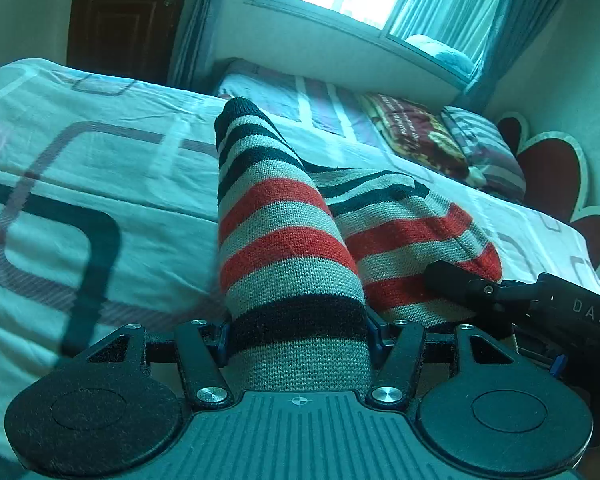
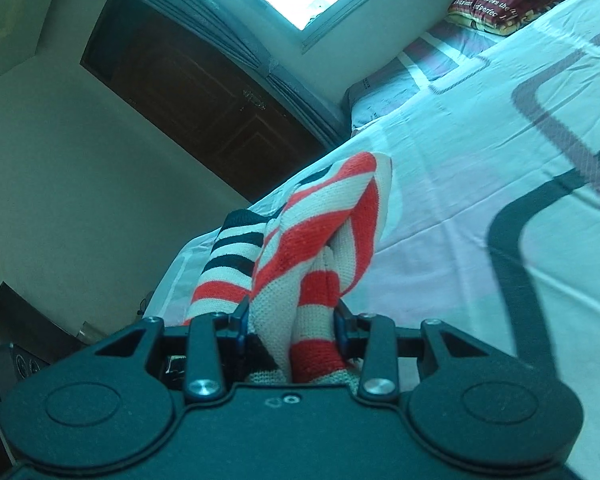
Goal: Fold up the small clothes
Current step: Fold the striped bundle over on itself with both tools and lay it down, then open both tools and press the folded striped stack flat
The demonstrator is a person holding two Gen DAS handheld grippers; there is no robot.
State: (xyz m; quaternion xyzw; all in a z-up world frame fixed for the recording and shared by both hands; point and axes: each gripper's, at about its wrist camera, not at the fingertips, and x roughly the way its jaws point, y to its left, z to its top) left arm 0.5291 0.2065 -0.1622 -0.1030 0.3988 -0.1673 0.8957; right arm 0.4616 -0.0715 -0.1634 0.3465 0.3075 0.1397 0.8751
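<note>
**Striped knit garment gripped by both claws above bed**

The striped knit garment extends lengthwise away from the left claw, bunched and draped, lifted over the bed. Bands: red, black, pale grey. Left claw clenched on one fold; right claw clenched on another bunched portion
</note>
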